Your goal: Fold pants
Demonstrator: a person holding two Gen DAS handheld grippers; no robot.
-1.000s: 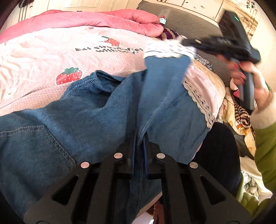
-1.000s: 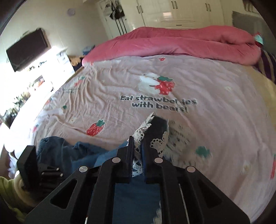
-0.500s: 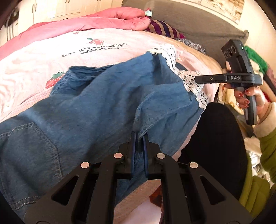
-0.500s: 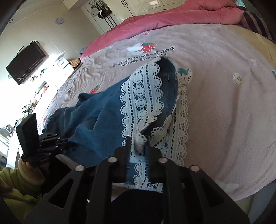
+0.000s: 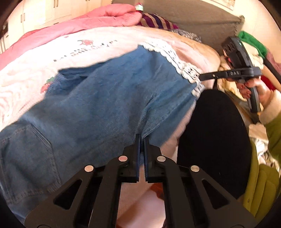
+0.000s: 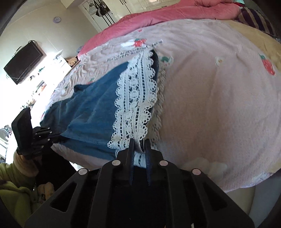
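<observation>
The blue pants [image 5: 98, 108] are lying flat on the bed [image 6: 219, 91], filling the middle of both frames. Both grippers, left [image 5: 140, 138] and right [image 6: 139, 140], are pinching the near edge, jaws squeezed tight. Folding is barely starting

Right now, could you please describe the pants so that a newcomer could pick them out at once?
Start at the bed with the pale pink strawberry-print blanket. Along its near edge lie the pants, blue denim. Unlike the plain pink duvet behind, they end in a white lace hem.
</observation>
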